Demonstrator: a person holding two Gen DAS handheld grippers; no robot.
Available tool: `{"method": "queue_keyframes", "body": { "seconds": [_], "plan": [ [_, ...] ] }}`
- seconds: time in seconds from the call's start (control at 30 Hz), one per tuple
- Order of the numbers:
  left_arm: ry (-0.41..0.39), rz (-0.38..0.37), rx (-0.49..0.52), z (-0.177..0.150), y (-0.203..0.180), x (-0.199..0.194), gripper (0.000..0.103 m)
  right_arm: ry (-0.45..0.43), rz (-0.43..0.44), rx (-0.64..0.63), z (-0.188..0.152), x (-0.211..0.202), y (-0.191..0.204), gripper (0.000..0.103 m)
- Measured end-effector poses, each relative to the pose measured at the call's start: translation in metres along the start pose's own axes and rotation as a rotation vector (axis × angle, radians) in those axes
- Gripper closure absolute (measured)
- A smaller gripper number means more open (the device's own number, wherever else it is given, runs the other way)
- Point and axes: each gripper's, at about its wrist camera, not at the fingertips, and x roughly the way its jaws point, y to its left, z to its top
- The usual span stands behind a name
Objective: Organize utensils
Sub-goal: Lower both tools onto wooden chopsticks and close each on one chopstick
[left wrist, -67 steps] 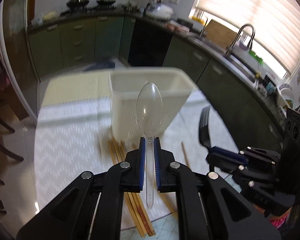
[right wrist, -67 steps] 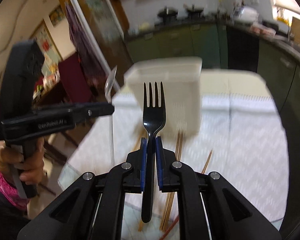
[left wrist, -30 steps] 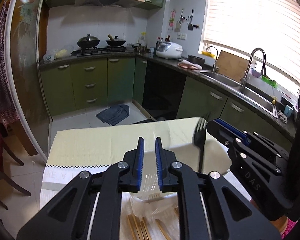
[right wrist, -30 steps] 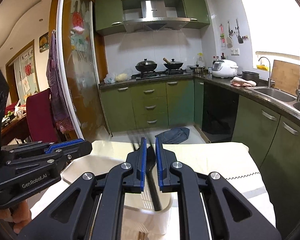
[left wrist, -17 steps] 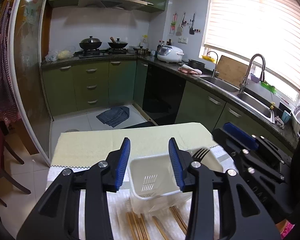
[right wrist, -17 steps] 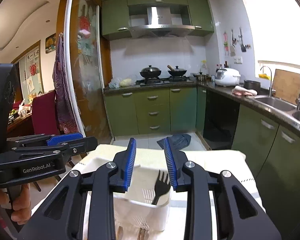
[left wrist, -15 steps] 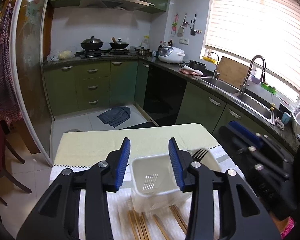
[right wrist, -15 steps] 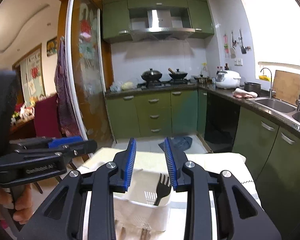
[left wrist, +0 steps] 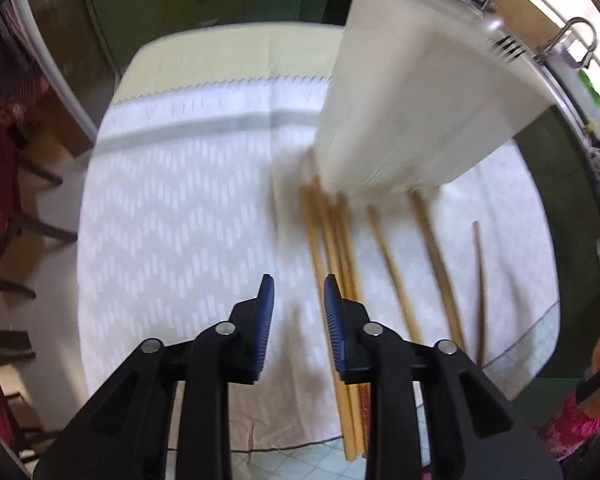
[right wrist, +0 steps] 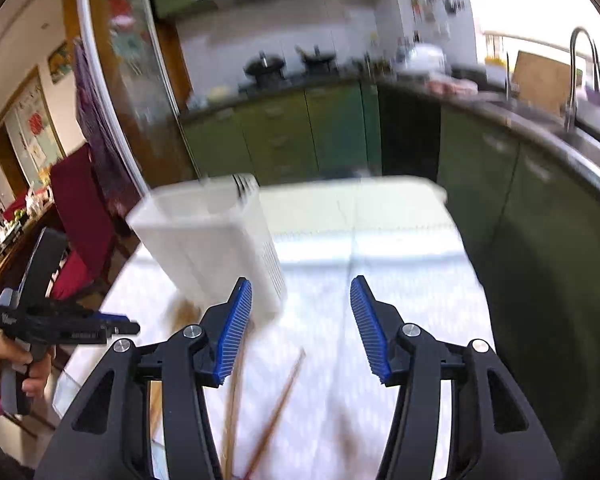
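A white plastic utensil holder (left wrist: 416, 92) stands on the table's white patterned cloth (left wrist: 172, 208); it also shows in the right wrist view (right wrist: 212, 240), blurred. Several wooden chopsticks (left wrist: 340, 264) lie on the cloth in front of the holder, some seen in the right wrist view (right wrist: 276, 404). My left gripper (left wrist: 298, 288) is open and empty, just left of the chopstick bundle and tilted down at the table. My right gripper (right wrist: 300, 300) is wide open and empty, to the right of the holder. The left gripper (right wrist: 112, 330) appears at the left of the right wrist view.
Dark chairs (left wrist: 4, 216) stand at the table's left side. Green kitchen cabinets (right wrist: 320, 132) and a counter with a sink tap (right wrist: 576, 76) run behind and to the right. The table's near edge (left wrist: 260, 446) lies just below my left gripper.
Both grippers have dropped and pitched down toward the table and chopsticks. The right gripper has opened wider. The spoon and fork let go earlier are no longer held.
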Motion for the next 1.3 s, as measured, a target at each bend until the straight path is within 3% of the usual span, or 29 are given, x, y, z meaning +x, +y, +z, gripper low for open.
{"method": "queue_keyframes", "body": {
  "seconds": [0.27, 0.43, 0.53, 0.63, 0.73, 0.93, 1.2, 1.27, 1.3],
  "plan": [
    [0.039, 0.023, -0.014, 0.012, -0.007, 0.028, 0.079, 0.111, -0.031, -0.014, -0.025, 0.015, -0.013, 0.051],
    [0.078, 0.025, -0.008, 0.014, -0.010, 0.042, 0.079, 0.162, -0.041, -0.036, -0.016, 0.032, -0.001, 0.051],
    [0.089, 0.038, 0.000, 0.019, -0.016, 0.049, 0.079, 0.245, -0.030, -0.049, -0.020, 0.050, 0.006, 0.051],
    [0.098, 0.036, 0.020, 0.022, -0.022, 0.052, 0.089, 0.372, 0.018, -0.033, -0.026, 0.074, 0.010, 0.052],
    [0.109, 0.041, 0.053, 0.018, -0.032, 0.056, 0.097, 0.506, 0.026, -0.007, -0.035, 0.101, 0.011, 0.060],
    [0.125, 0.047, 0.091, 0.017, -0.033, 0.058, 0.097, 0.635, -0.030, -0.042, -0.046, 0.130, 0.026, 0.064],
    [0.135, 0.067, 0.138, 0.015, -0.027, 0.056, 0.096, 0.676, -0.119, -0.138, -0.048, 0.147, 0.049, 0.073],
    [0.140, 0.069, 0.144, 0.015, -0.029, 0.057, 0.096, 0.685, -0.118, -0.135, -0.047, 0.148, 0.049, 0.080],
    [0.143, 0.067, 0.138, 0.015, -0.028, 0.057, 0.096, 0.686, -0.120, -0.134, -0.048, 0.148, 0.049, 0.089]
  ]
}}
